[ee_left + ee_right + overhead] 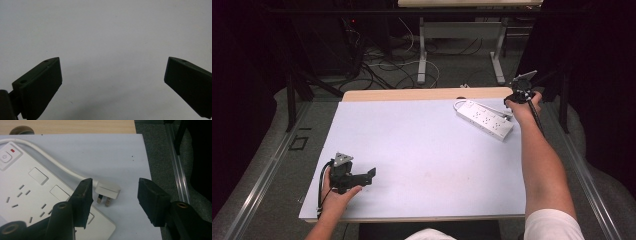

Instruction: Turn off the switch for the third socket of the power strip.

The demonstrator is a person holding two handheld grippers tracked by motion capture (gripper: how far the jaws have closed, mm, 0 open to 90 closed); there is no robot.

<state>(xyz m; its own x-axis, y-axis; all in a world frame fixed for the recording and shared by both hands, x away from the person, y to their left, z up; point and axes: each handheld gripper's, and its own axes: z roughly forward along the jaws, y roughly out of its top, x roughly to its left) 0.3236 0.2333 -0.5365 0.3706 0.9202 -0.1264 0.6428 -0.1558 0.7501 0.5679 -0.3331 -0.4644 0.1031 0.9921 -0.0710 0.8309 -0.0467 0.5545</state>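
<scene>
Power strip point(30, 195) cut off at left edge; plug point(108, 191) prongs partly hidden.

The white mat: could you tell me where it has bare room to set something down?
Most of the white mat is bare: the whole middle, between the left gripper near the front left corner and the power strip. It is crowded at the far right corner, where the right gripper straddles the plug beside the strip.
</scene>
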